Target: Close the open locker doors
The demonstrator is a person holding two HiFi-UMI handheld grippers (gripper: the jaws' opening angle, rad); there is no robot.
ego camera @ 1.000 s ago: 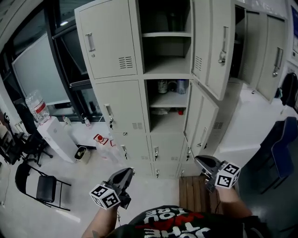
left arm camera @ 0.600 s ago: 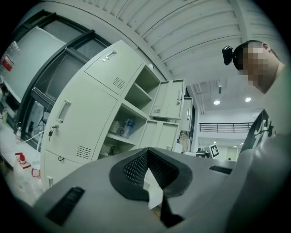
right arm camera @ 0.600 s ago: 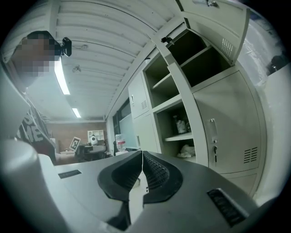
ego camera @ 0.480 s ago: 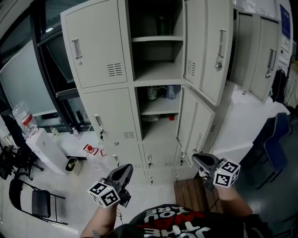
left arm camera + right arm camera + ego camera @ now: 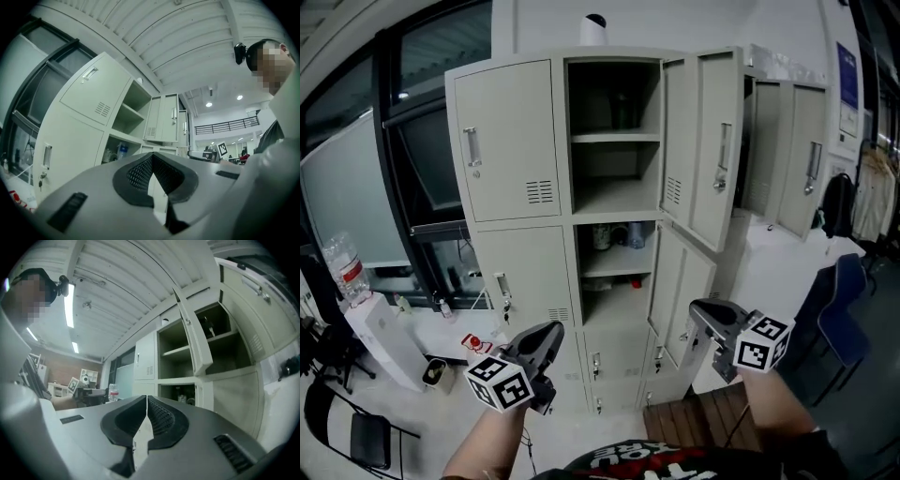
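Holds both tools low and well short of the grey locker bank (image 5: 511, 141), touching no door, most likely to square up before a push. Keeps the left gripper (image 5: 551, 330) pinched tip to tip with nothing between the jaws, and the right gripper (image 5: 698, 307) closed and empty too; probably set that way to serve as blunt pushers rather than clamps. Places the task's things ahead and rightward: the upper open door (image 5: 712, 141) swung out beside its shelved compartment, the lower open door (image 5: 682, 291) ajar beneath it, nearer the right gripper. Adds further doors (image 5: 811, 159) standing out on the neighbouring bank. Hard to tell whether the upper door is one leaf or two. Too dim in the middle compartment (image 5: 614, 248) to name the small containers. Cut off behind grippers and forearms: the lowest lockers.
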